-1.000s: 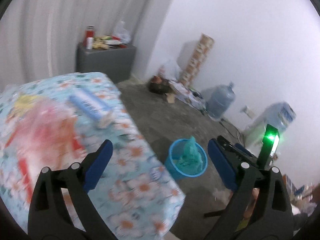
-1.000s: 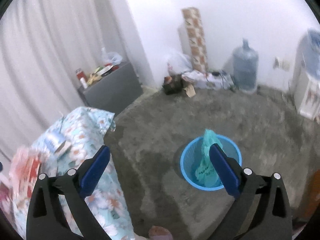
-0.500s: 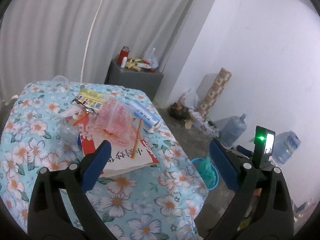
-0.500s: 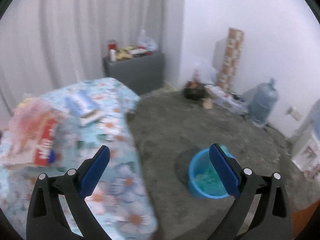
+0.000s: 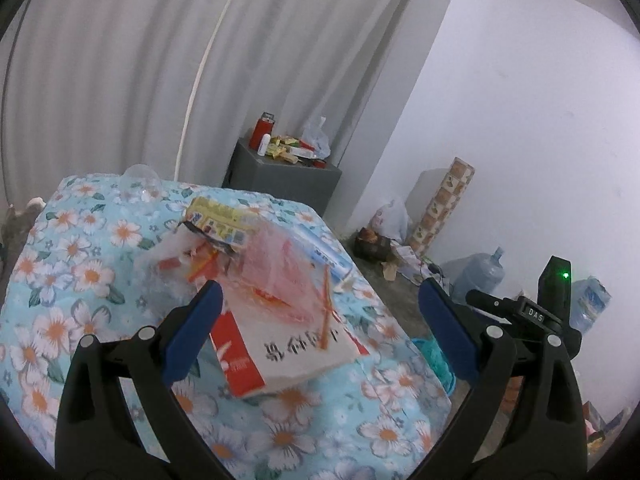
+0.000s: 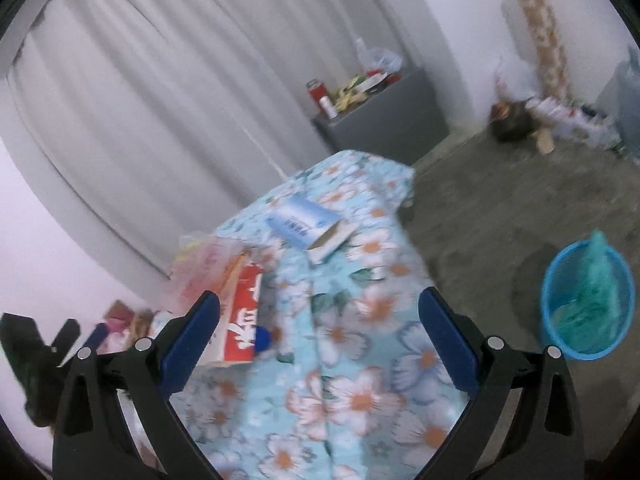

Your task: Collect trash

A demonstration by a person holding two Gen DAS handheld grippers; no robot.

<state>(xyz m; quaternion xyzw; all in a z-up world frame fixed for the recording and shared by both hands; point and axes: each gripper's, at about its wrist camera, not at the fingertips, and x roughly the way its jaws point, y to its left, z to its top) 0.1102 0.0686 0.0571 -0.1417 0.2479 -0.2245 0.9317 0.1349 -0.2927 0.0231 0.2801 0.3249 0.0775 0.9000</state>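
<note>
On the floral-clothed table [image 5: 80, 280], a clear plastic cup [image 5: 138, 176] stood at the far left edge, well apart from the litter. Toward the middle lay the trash heap: a yellow wrapper [image 5: 218, 218], a pink plastic bag [image 5: 280, 276] with chopsticks [image 5: 326, 312] across it, all on a red-and-white paper bag [image 5: 276, 352] whose near corner overhung nothing but cloth. The left gripper [image 5: 320, 332] hung over that heap, jaws spread wide and empty, the paper bag between its blue pads. A blue-and-white box [image 6: 308, 226] rested just beyond the heap, near the table's right edge. The right gripper [image 6: 320, 340] also gaped wide, holding nothing, above bare cloth. Right of the table, open concrete floor [image 6: 480, 220] led to the blue basket [image 6: 588, 300] with its teal liner. Farther off stood a grey cabinet [image 5: 280, 176] and a water jug [image 5: 478, 272] by the wall.
</note>
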